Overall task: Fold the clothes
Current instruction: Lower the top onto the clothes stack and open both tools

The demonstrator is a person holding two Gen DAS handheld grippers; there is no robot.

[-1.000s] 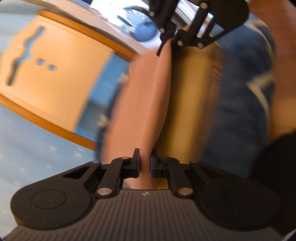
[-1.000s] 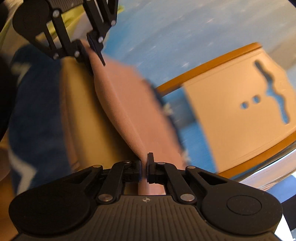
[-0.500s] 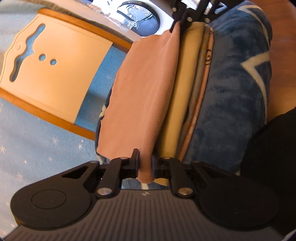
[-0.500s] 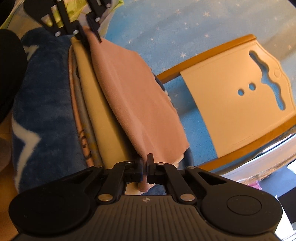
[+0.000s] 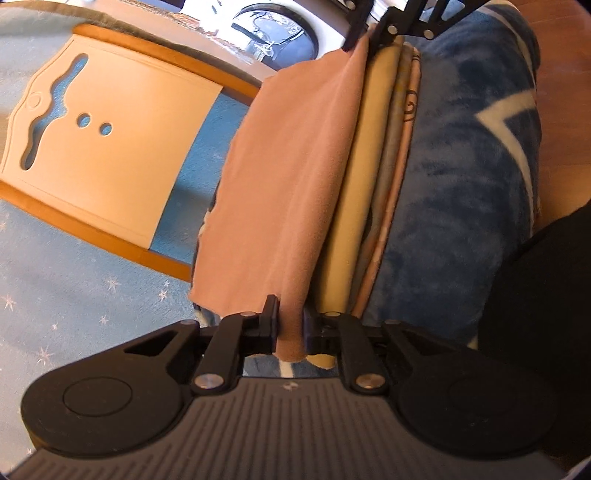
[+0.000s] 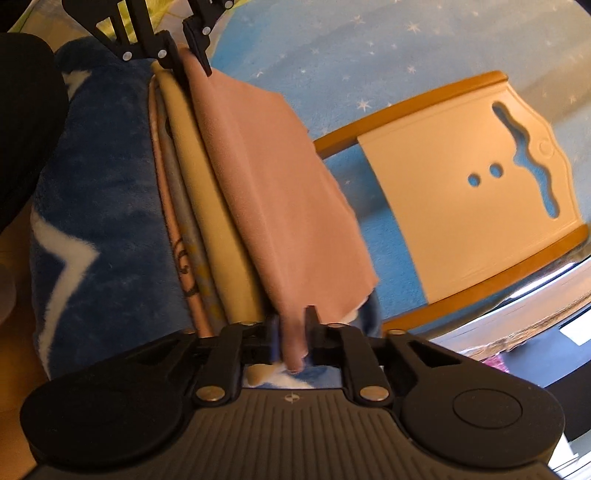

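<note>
Left gripper [image 5: 290, 325]: jaws slightly apart, with the near corner of the pink cloth [image 5: 288, 184] between them; the fabric fills most of the gap, though I cannot tell whether the pads actually pinch it.
Right gripper [image 6: 293, 332]: same picture at the other end, its fingers are parted a little and a fold of the pink cloth [image 6: 273, 192] hangs between them; firm hold or loose, cannot tell.
Each gripper from the other side: the right gripper [image 5: 364, 35] shows at the top edge of the left view, set at the far corner of the cloth; the left gripper [image 6: 184, 51] shows at the top of the right view, at the opposite corner.
Pink cloth: stretched long between the two grippers, draped over the top of the folded stack, one side hanging free toward the chair.
Folded stack [image 5: 354, 206]: a beige layer right under the pink one, then thinner patterned layers, edges lined up beside each other.
Blue blanket [image 5: 461, 192]: plush, with white star shapes, lying under and beside the stack.
Wooden chair back [image 5: 107, 155]: pale panel with cut-out holes and an orange frame, just beside the hanging edge of the cloth.
Carpet [image 6: 332, 44]: light blue with small white stars, behind the chair.
</note>
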